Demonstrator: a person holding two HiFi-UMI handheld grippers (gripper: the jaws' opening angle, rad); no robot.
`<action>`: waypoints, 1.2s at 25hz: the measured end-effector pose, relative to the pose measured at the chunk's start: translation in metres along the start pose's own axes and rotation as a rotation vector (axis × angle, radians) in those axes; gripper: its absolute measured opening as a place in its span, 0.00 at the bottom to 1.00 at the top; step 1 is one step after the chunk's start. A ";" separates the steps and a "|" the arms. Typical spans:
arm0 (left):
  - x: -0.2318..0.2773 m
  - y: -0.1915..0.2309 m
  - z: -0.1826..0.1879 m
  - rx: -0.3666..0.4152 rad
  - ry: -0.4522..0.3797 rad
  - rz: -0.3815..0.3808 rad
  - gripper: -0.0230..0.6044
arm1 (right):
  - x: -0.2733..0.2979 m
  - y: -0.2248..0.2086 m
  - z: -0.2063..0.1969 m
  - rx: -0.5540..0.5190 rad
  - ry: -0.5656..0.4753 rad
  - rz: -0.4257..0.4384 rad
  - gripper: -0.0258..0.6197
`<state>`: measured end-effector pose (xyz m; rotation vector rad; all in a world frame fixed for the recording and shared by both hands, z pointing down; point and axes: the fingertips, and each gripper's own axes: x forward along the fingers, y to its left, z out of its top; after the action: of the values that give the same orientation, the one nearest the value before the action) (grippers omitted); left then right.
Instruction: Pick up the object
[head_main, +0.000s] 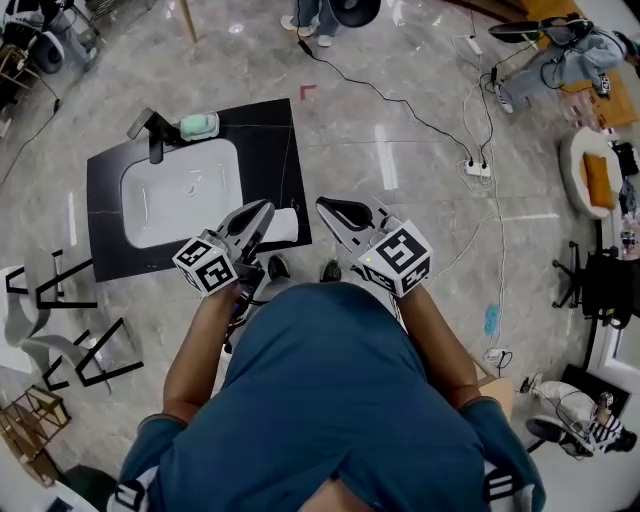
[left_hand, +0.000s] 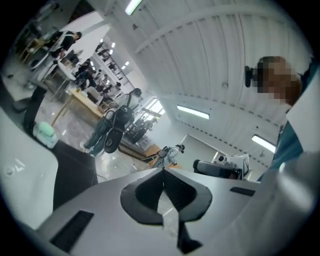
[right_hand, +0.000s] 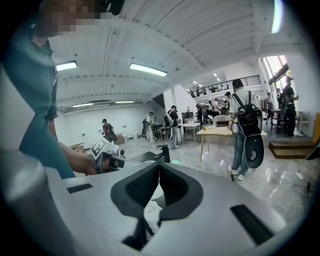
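Two grippers are held out in front of the person, and both are shut with nothing in them. The left gripper (head_main: 262, 210) has its pads pressed tight together. So has the right gripper (head_main: 326, 206).

I think the thing to pick up is the small green block (head_main: 199, 125). It may be a soap or a sponge, but it is too small to tell. It lies on the black counter (head_main: 270, 150), at the 12 o'clock rim of the white sink (head_main: 150, 215). The black tap (head_main: 152, 130) is just beside it, at its 9 o'clock. From the grippers it is at about 11 o'clock and well apart from them.

The block looks little and light, with round corners. If it is soap, it will be hard and slippery. If it is a sponge, it will be soft and squashy. Either way, a good hold would be across its two long sides, near the middle, with a gentle squeeze.

Both arms are bent, with the hands near the belly. The grippers point away from the body, out across the room and not down at the floor. The left tip hangs over the 5 o'clock corner of the counter, above a white sheet (head_main: 285, 225). The right gripper is at its 3 o'clock, over the grey floor (head_main: 400, 150). The jaws must open before any grab.
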<state>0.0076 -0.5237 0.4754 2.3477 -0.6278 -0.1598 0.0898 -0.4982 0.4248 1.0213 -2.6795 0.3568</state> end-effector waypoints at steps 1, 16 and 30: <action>-0.003 0.008 -0.004 -0.061 -0.014 0.008 0.04 | 0.001 0.001 0.000 -0.001 0.005 0.004 0.06; -0.034 0.051 -0.076 -0.736 -0.262 0.053 0.09 | 0.006 0.026 -0.022 -0.011 0.067 0.091 0.06; -0.046 0.082 -0.152 -1.035 -0.415 0.157 0.43 | -0.016 0.035 -0.039 -0.034 0.105 0.122 0.06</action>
<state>-0.0224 -0.4639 0.6412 1.2617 -0.6918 -0.7208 0.0830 -0.4509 0.4515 0.8085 -2.6501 0.3763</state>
